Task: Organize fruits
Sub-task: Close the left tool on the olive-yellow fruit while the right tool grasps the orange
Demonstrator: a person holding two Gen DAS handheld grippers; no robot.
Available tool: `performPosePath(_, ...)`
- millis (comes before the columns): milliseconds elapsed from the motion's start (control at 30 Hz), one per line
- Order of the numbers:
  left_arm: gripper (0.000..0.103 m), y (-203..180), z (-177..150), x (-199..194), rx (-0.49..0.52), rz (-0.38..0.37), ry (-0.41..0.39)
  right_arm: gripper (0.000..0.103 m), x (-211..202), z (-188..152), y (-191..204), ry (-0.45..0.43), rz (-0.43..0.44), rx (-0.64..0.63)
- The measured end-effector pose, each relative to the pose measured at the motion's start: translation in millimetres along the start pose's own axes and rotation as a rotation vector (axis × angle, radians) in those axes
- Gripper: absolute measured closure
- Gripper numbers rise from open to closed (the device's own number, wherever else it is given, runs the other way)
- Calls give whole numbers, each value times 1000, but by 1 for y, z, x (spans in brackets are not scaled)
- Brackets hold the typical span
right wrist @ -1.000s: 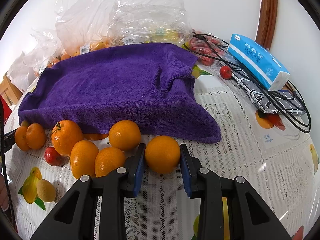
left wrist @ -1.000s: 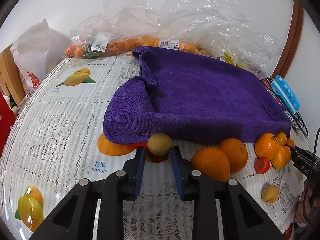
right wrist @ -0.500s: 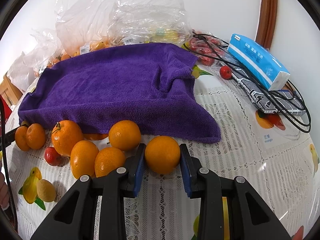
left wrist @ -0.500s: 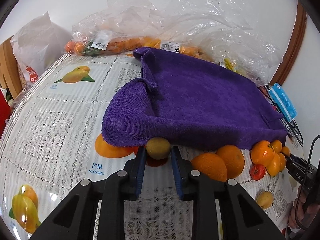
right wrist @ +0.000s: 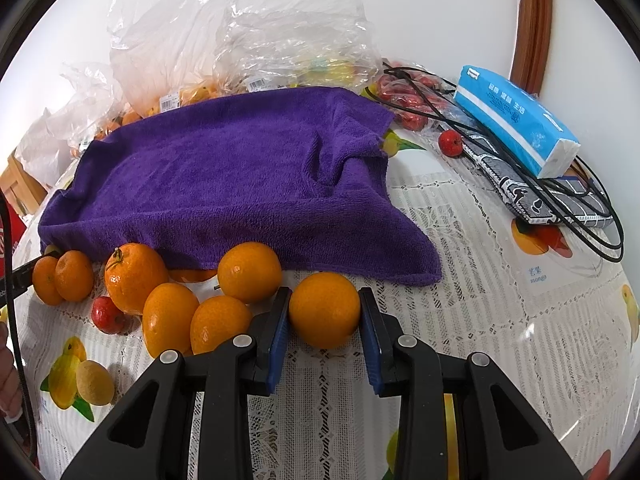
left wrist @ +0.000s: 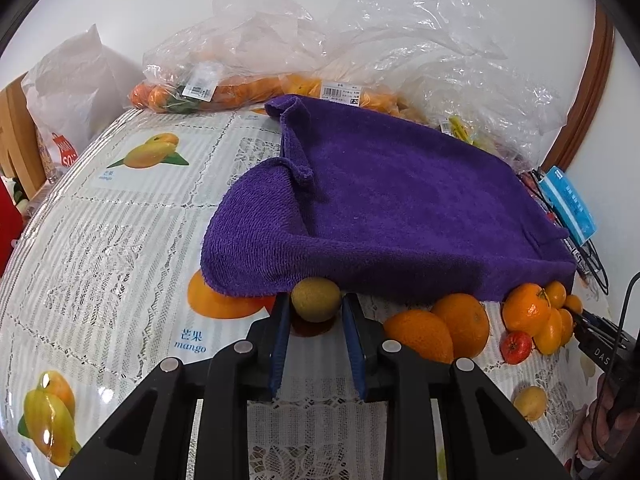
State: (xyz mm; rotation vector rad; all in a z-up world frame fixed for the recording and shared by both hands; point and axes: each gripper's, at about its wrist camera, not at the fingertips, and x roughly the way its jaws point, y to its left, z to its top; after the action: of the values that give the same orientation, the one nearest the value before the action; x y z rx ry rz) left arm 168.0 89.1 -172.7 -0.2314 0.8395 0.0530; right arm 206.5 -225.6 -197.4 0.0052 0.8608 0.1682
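My left gripper [left wrist: 315, 305] is shut on a small olive-green fruit [left wrist: 315, 299] and holds it just above the tablecloth at the front edge of the purple towel [left wrist: 384, 208]. My right gripper [right wrist: 325, 309] is shut on an orange [right wrist: 324, 310] on the table, just in front of the towel [right wrist: 240, 184]. Several oranges [right wrist: 168, 300] and a small red fruit [right wrist: 106, 314] lie to its left. Two oranges [left wrist: 440, 330] lie right of the left gripper.
Clear plastic bags of fruit [left wrist: 248, 88] line the back of the table by the wall. A blue tissue pack [right wrist: 516, 120], a patterned case and black cables [right wrist: 560, 200] lie at the right. A tan fruit [right wrist: 94, 382] lies front left.
The left gripper has closed on the green fruit and lifted it slightly toward the towel's edge. The right gripper has stayed still on its orange.
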Motion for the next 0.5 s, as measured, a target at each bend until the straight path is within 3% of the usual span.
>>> performPosePath(500, 78, -3, -4, -6, 5, 4, -16, 70, -4, 0, 0, -10, 26, 13)
